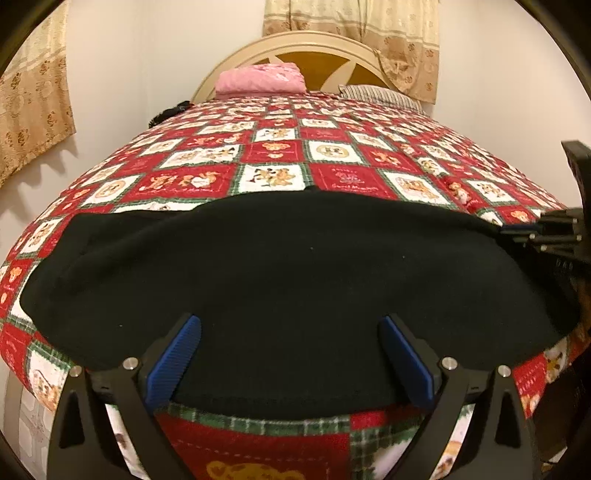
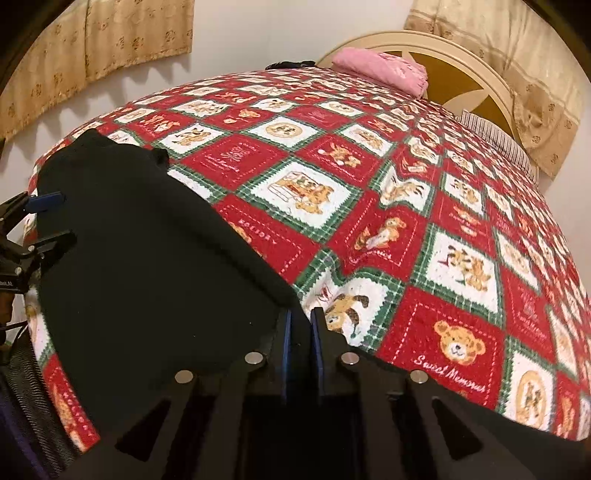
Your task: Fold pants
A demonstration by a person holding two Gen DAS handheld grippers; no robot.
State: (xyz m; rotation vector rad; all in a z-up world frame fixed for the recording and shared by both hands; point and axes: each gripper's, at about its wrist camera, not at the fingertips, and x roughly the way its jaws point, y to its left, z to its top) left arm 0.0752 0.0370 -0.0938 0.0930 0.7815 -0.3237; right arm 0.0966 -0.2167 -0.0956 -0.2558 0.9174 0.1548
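Blue pads (image 1: 173, 360) of the left tool (image 1: 290, 325) stand wide apart at the bottom of the left wrist view, hovering over the near hem of the black pants (image 1: 288, 280) with nothing pinched between them. From the right wrist view this same tool (image 2: 50, 218) shows at the left edge, its jaws spread over the far end of the cloth.

Right tool (image 2: 300, 325) has its two blue pads drawn almost together, with only a narrow slit between them. A corner of the pants (image 2: 147, 258) lies right at the tips, but whether the cloth is actually caught between the pads cannot be told. In the left wrist view that tool (image 1: 517, 232) sits at the pants' right-hand corner, its tips touching the fabric edge.

Outward from both tools, the pants lie flat as one wide dark band across the near end of the bed, on a red, white and green patchwork quilt (image 1: 273, 155) printed with teddy bears. Well beyond them, at the far end of the bed, a pink folded cloth (image 1: 258, 77) rests beside a striped pillow (image 1: 380, 96), both against a cream arched headboard (image 1: 295, 48). Beige patterned curtains (image 1: 354, 33) hang on the pale wall behind.
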